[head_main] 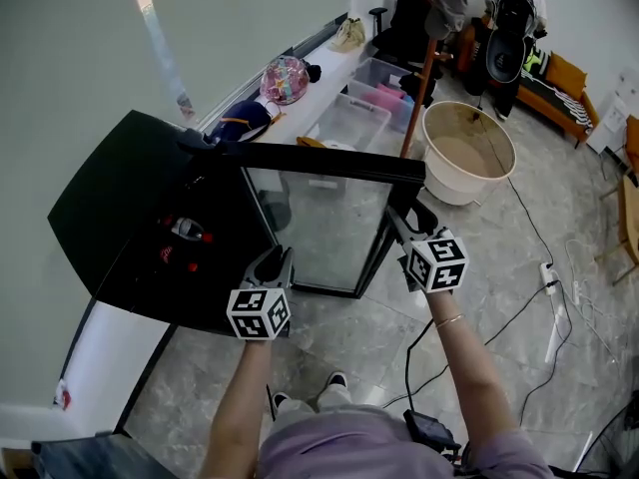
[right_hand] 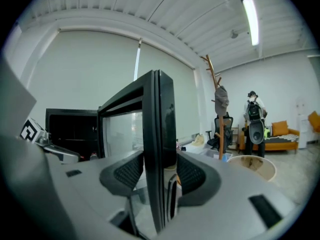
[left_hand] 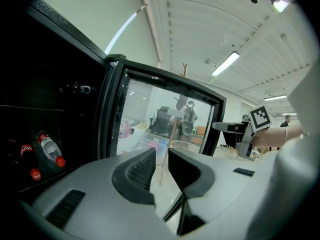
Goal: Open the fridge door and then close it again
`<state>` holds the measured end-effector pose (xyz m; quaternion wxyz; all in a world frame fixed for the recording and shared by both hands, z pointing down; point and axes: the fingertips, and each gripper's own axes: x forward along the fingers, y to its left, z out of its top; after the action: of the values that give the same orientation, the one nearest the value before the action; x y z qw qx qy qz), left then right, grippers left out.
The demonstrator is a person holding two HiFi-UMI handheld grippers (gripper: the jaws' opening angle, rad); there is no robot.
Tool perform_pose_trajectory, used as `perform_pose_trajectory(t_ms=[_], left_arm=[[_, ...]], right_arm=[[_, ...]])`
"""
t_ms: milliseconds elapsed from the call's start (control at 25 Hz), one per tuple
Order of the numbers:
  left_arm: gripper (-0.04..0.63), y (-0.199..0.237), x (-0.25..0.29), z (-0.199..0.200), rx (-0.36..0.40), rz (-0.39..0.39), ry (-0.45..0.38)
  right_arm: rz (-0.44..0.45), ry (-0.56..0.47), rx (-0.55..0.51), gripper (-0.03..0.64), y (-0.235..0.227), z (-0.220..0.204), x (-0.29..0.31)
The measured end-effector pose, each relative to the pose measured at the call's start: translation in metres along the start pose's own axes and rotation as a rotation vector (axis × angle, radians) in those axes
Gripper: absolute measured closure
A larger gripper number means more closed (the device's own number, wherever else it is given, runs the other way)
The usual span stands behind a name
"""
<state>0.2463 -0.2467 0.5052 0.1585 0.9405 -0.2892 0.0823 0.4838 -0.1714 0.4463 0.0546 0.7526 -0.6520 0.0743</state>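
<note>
The fridge (head_main: 120, 208) stood with its glass door (head_main: 319, 230) swung wide open. My right tongs (head_main: 399, 223) were clenched on the door's free edge, the side farthest from the fridge, with one pad on each face of the black frame. My left tongs (head_main: 275, 263) hung just in front of the fridge's open mouth, near the door's hinge side, jaws a narrow gap apart and gripping nothing. Inside the fridge, bottles (left_hand: 50, 151) with red caps showed. A cream tub (head_main: 469, 151) stood on the floor (head_main: 519, 297) beyond the door, away from the fridge.
</note>
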Motion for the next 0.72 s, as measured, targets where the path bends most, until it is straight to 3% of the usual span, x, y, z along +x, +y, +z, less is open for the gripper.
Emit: perform_pose_trajectory(t_ms=[720], left_arm=[[0.522,-0.008,-0.012,0.004,0.027,-0.021,-0.004]], right_arm=[[-0.045,-0.003,0.072,0.380,0.016,-0.022,-0.052]])
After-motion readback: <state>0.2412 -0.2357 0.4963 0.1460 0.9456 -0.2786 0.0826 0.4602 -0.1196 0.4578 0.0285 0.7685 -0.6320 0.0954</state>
